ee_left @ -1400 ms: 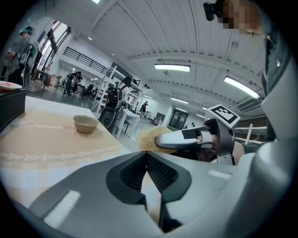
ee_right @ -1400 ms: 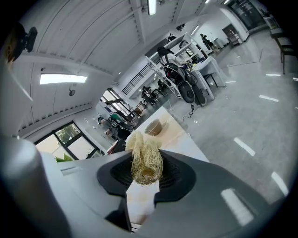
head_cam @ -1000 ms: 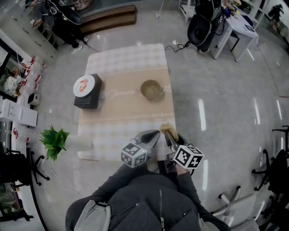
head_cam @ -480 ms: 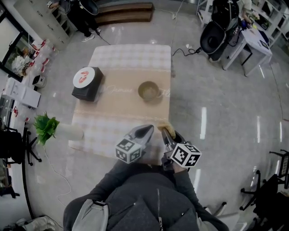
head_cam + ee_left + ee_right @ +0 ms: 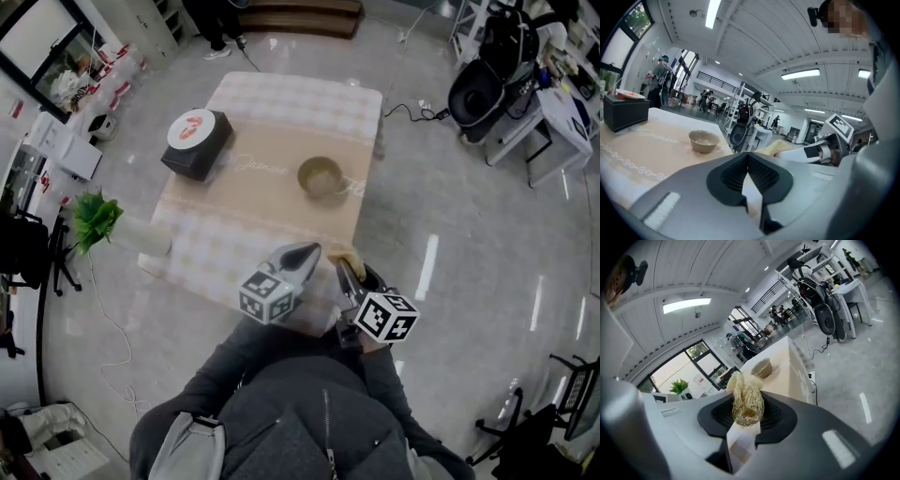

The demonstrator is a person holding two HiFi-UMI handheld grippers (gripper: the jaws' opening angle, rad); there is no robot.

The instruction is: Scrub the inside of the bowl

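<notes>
**Bowl on the table, both claws held short of it**

The bowl (image 5: 321, 176) is small, round and beige, with a slightly darker tan outer wall and a paler inside. It stands upright with its opening facing up. It rests on the tan band that crosses the middle of the table (image 5: 281, 112), towards the right end of that band and near the table's right edge. Faint script lettering on the band runs up to the bowl on either side. A pale checked cloth covers the rest of the table.

The left claw (image 5: 748, 161) is pressed together, its ribbed dark pads meeting with nothing between them. In the left gripper view the bowl lies beyond the claw and to the left of its tips, well apart from them.

The right claw (image 5: 746, 412) pinches a yellow fibrous scrubber (image 5: 746, 397), whose straw-like tuft stands up above the pads. In the right gripper view the bowl appears just past the top of the tuft, farther along the table and not touching it.

In the head view both claws sit side by side over the table's near edge, with the bowl well ahead of them. A black box with a white, red-marked lid (image 5: 195, 141) stands at the left end of the tan band, well apart from the bowl.
</notes>
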